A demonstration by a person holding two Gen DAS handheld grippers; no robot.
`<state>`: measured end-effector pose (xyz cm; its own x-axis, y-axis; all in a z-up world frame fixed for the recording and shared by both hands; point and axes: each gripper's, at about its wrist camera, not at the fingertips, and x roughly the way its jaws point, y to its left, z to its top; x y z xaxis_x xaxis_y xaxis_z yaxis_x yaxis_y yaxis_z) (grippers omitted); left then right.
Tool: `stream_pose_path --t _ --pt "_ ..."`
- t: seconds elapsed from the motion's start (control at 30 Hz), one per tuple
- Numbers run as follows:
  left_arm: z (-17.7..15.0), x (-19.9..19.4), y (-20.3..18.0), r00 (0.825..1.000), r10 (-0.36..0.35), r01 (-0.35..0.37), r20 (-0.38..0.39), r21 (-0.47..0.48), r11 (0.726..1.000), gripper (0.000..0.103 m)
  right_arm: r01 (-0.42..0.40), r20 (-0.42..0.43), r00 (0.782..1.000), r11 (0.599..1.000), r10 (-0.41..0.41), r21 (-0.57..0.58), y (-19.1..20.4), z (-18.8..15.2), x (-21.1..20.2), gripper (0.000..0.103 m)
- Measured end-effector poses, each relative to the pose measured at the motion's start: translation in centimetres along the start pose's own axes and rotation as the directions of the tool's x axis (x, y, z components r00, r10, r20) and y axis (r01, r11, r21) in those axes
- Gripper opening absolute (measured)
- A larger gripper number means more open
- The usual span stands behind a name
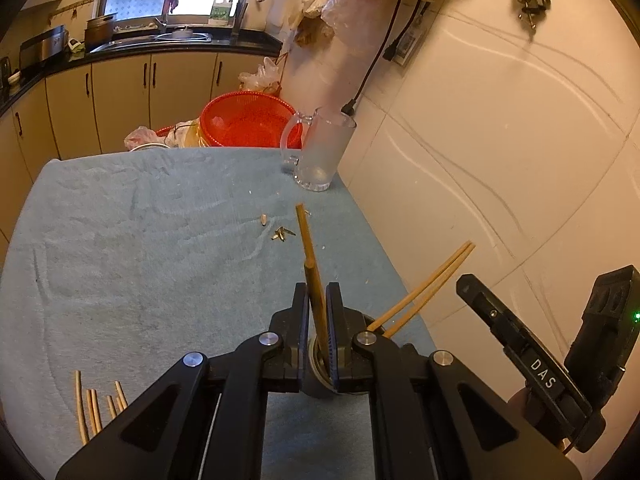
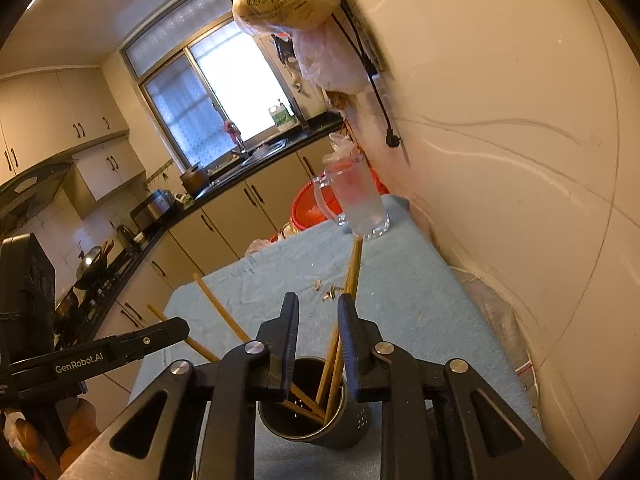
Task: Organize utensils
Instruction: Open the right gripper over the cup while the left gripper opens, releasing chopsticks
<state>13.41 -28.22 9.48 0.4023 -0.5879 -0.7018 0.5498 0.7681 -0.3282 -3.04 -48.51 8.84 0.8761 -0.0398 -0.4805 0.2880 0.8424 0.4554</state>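
While a dark perforated holder (image 2: 316, 412) waits on the blue cloth (image 1: 140, 240) at the near edge of a kitchen table, the left gripper (image 1: 318, 320) is clamped on two bamboo chopsticks (image 1: 310, 256), its pads pressed flat against them, their tips pointing toward twelve o'clock. Their lower ends drop toward the holder's mouth directly below, which suggests they are held upright so they can slide straight in. A second pair of chopsticks (image 1: 424, 288) already stands in the holder, fanning out toward two o'clock in the left wrist view.

Seen from the right wrist camera, the right gripper (image 2: 318, 344) hangs just above the holder with a clear gap between its fingers, gripping nothing; chopsticks rise through that gap, and whether they brush the right-hand finger cannot be told. It appears stationed there to steady the container or guide the sticks, though it is not touching the rim.

More loose chopsticks (image 1: 98, 404) lie on the cloth at about seven o'clock of the left view, apparently awaiting collection. A frosted glass mug (image 1: 320, 148) stands at the far edge toward twelve o'clock, with seed husks (image 1: 282, 233) scattered between
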Motion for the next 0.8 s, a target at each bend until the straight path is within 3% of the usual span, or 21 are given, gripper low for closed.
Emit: stream_pose_path --t 0.2,0.33,0.43,0.57,0.63,0.8 --pt "-0.4 -3.2 0.2 0.999 -0.016 0.015 0.044 0.006 1.0 0.009 -0.014 0.039 0.999 1.0 0.014 -0.017 0.8 0.0 -2.6 0.022" --pt "-1.5 -5.9 1.2 0.996 -0.008 0.008 0.083 -0.001 1.0 0.022 -0.039 0.037 0.998 0.999 0.041 -0.033 1.6 -0.8 -4.3 0.027" --pt "-2.8 -7.8 2.5 0.994 0.019 -0.017 0.108 -0.012 1.0 0.022 -0.063 0.017 0.998 0.996 0.064 -0.057 2.7 -2.0 -4.9 0.028" --pt "-5.3 -9.9 4.9 0.991 0.054 -0.051 0.119 -0.03 0.998 0.028 -0.097 -0.057 0.994 0.989 0.092 -0.111 5.0 -4.5 -4.5 0.029" --pt "-7.0 -10.8 6.3 0.986 0.105 -0.101 0.126 -0.037 0.994 0.033 -0.119 -0.108 0.989 0.983 0.105 -0.141 6.6 -6.3 -3.7 0.03" --pt "-11.2 -11.7 11.2 0.977 0.198 -0.19 0.079 -0.099 0.977 0.033 -0.174 -0.288 0.951 0.963 0.11 -0.206 10.3 -11.5 0.4 0.031"
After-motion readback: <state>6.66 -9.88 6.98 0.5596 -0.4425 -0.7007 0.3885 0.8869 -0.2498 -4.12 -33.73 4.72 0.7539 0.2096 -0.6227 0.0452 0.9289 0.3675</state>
